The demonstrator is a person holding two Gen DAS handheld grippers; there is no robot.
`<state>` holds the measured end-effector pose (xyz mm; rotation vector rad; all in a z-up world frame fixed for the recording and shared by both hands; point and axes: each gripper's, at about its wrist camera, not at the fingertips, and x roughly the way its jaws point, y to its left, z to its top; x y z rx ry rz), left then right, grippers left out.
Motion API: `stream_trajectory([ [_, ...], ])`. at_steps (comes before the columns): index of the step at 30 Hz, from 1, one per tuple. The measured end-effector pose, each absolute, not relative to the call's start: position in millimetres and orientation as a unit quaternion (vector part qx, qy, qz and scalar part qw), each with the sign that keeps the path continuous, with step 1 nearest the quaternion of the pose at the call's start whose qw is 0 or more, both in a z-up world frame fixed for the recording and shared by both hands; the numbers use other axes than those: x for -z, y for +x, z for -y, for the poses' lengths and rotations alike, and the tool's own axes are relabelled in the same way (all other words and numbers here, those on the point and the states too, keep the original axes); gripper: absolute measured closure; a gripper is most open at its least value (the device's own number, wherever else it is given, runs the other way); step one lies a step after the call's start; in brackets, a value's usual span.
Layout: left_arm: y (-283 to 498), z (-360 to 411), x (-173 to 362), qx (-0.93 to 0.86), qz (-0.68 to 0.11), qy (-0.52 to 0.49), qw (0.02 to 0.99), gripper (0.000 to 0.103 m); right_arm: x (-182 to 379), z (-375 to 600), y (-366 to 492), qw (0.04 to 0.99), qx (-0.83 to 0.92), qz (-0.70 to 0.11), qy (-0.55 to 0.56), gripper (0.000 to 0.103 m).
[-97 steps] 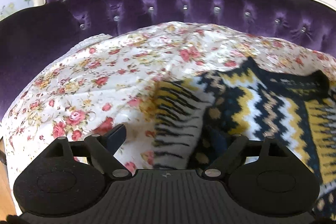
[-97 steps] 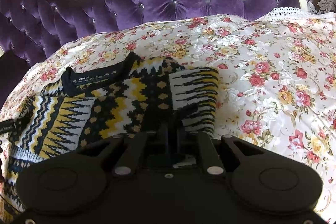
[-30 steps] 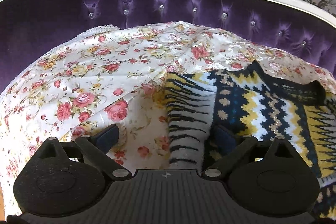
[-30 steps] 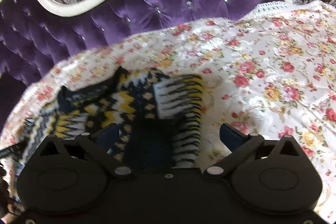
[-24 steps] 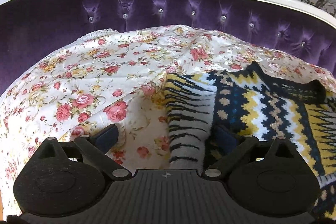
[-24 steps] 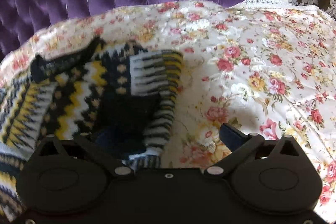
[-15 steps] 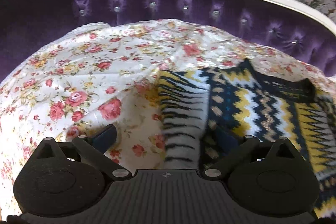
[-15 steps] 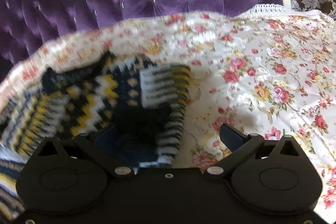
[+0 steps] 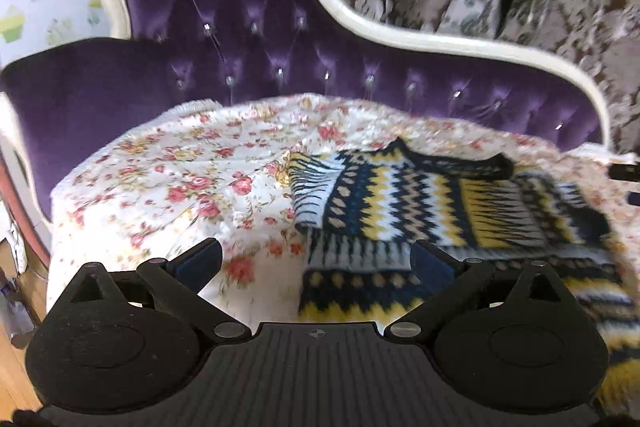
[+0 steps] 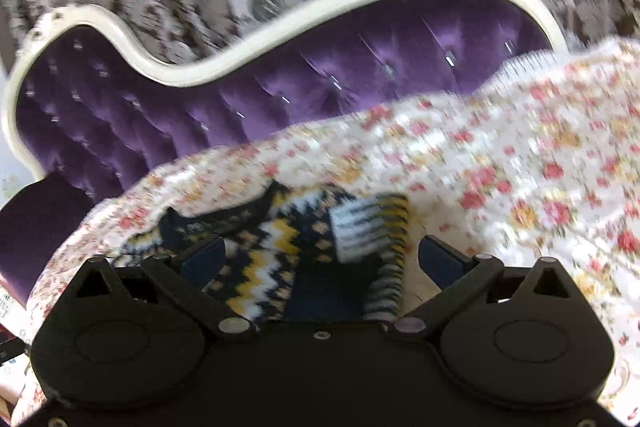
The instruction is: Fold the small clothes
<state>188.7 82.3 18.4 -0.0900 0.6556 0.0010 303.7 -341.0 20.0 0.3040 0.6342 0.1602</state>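
Sweater (image 9: 420, 199) on bedspread (image 9: 180, 187), seemingly flat

No readable text, brand, number or sign is found in either view. A pale label strip inside the sweater's collar (image 10: 208, 223) is smeared by motion blur, and nothing on it can be made out.

Black left gripper (image 9: 316, 259), ribbed base, blue-padded fingers (image 9: 200, 259), silver screws

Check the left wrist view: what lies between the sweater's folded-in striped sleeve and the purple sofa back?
Only the floral cover. That stretch between the sleeve of the sweater and the sofa back holds nothing else.
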Motion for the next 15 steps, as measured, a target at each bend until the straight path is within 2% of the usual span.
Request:
stream_trajectory([
  [5, 137, -77, -41, -0.002, -0.285, -0.053, 0.957, 0.001, -39, 332, 281, 0.948, -0.110, -0.258, 0.152, 0.000],
  [15, 76, -70, -51, 0.029, -0.298, -0.052, 0.953, 0.002, -63, 314, 183, 0.936, -0.145, -0.253, 0.196, 0.000],
])
